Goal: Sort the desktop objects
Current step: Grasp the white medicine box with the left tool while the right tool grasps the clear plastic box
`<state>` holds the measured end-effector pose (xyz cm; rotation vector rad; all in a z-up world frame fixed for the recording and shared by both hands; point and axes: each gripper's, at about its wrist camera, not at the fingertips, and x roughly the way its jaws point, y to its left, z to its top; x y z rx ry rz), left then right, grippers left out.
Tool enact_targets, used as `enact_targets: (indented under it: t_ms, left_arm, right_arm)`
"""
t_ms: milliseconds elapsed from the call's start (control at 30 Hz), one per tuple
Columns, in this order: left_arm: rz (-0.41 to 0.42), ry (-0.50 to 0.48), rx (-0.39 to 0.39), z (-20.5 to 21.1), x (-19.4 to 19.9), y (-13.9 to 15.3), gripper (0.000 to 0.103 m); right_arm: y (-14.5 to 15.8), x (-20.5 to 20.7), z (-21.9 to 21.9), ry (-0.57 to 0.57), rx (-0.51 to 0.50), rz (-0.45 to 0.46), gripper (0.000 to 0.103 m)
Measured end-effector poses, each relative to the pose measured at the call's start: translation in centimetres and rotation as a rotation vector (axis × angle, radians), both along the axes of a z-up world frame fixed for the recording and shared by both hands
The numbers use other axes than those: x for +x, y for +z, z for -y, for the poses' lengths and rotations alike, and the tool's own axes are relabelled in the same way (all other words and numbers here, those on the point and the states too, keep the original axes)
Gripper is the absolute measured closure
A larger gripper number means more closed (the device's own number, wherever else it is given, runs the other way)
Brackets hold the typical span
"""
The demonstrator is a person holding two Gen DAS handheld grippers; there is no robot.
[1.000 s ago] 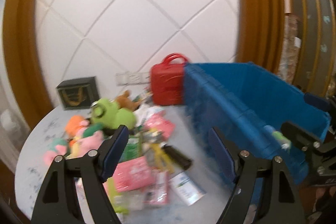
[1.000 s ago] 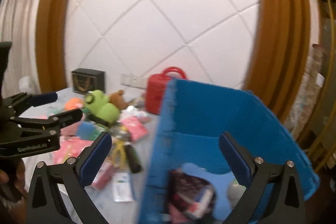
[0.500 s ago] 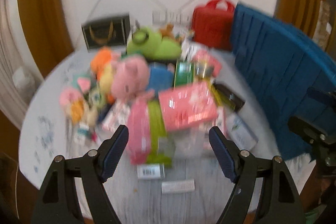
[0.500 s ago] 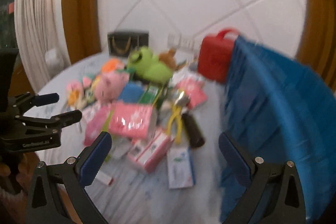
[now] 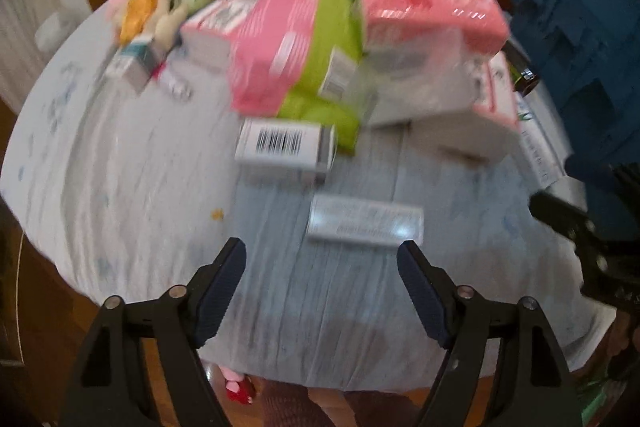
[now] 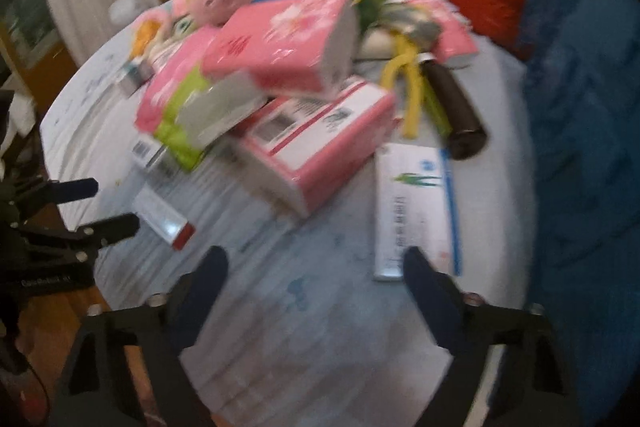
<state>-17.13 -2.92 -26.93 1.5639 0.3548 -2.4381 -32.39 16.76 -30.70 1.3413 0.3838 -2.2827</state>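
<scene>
Table (image 5: pixel 120 187): round, pale cloth, clutter heaped toward its far edge.
Left gripper (image 5: pixel 320 287): jaws apart, had just been closing, nothing between them, over near edge.
Right gripper (image 6: pixel 316 291): jaws apart, just been closing, empty, near edge.
Slim white box (image 5: pixel 366 221): flat, just beyond left fingers.
Barcode box (image 5: pixel 284 147): behind it.
Blue bin (image 6: pixel 584 131): right edge.
Pink tissue packs (image 6: pixel 280 43): stacked mid-table.

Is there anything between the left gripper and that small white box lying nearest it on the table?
Nothing visible. The left gripper is open and empty, and only bare table lies between it and the small white box. The barcode box sits beyond it.
</scene>
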Motion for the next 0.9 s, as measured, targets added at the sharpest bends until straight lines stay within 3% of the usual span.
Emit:
enact_targets:
  t_ms: [100, 467, 600, 733, 833, 900]
  left_arm:
    - [0.019, 0.032, 0.006, 0.0, 0.1, -1.3, 0.037]
    - [-0.003, 0.181, -0.123, 2.8, -1.6, -2.0, 0.037]
    - [-0.033, 0.207, -0.081, 2.4, -0.3, -0.6, 0.037]
    - [-0.093, 0.101, -0.091, 0.1, -0.4, 1.6, 0.037]
    - [-0.051, 0.065, -0.057, -0.7, -2.1, 1.5, 0.037]
    - [-0.041, 0.090, 0.017, -0.8, -2.4, 1.0, 0.037]
  right_arm:
    - [-1.0, -0.6, 0.9, 0.040, 0.002, 0.000, 0.032]
    - [-4.6, -1.9, 5.9, 0.159, -0.012, -0.017, 0.031]
    - [-5.1, -1.2, 5.7, 0.202, -0.061, 0.015, 0.031]
    - [-3.1, -1.3, 2.4, 0.123, -0.078, -0.036, 0.032]
    - [-2.2, -1.4, 0.3, 0.067, -0.033, -0.068, 0.028]
    - [-2.0, -1.4, -0.9, 0.037, -0.026, -0.081, 0.026]
